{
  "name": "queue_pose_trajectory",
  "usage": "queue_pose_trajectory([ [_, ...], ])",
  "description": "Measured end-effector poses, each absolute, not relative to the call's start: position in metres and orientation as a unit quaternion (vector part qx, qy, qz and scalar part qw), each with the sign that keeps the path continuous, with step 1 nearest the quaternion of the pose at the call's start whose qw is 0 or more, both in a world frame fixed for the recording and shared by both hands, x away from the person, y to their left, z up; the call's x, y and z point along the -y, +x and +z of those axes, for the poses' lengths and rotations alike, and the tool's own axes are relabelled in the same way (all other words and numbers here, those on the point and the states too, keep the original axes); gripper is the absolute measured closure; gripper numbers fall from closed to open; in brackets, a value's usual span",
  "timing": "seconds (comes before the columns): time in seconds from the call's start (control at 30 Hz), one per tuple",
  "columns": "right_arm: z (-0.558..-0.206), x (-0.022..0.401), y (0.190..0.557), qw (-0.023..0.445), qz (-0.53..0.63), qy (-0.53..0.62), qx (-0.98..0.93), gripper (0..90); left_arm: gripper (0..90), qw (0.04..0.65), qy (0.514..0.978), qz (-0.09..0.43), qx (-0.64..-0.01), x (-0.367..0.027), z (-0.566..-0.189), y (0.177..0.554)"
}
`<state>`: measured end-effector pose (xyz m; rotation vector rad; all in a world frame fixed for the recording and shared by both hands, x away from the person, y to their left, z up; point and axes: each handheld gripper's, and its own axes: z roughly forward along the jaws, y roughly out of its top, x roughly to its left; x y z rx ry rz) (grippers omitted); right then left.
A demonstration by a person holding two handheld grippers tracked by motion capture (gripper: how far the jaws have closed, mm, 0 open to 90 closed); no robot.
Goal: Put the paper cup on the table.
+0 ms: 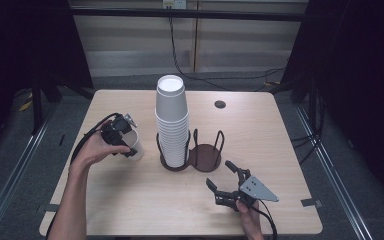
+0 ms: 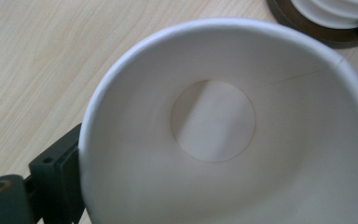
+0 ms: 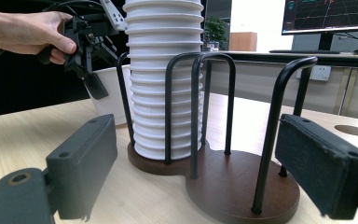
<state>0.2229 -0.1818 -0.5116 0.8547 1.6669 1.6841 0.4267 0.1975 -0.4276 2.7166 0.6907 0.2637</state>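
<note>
- One white paper cup [image 1: 136, 145], smooth and tapered, is gripped by the left gripper [image 1: 121, 136] on the wooden table [image 1: 130, 200].
- One tall cup stack [image 1: 172, 125] fills a two-ring dark holder [image 1: 205, 157].
- The right gripper [image 1: 226, 183] is held open.

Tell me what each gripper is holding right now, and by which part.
The left gripper holds a single paper cup by its rim and upper wall, one jaw outside the cup. The right gripper is open and holds nothing.
</note>
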Motion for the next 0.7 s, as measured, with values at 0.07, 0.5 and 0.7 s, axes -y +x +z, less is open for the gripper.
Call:
queue_pose_trajectory([
  [0.07,-0.512,0.182,0.223,0.306,0.637,0.323,-0.63,12.5,6.3,0.162,0.952,0.089,-0.245,-0.198,-0.428,0.427],
  [0.5,-0.512,0.182,0.223,0.306,0.636,0.324,-0.63,12.5,6.3,0.155,0.948,0.09,-0.261,-0.196,-0.439,0.427],
  [0.7,-0.512,0.182,0.223,0.306,0.636,0.324,-0.63,12.5,7.1,0.166,0.947,0.079,-0.262,-0.201,-0.446,0.425],
])
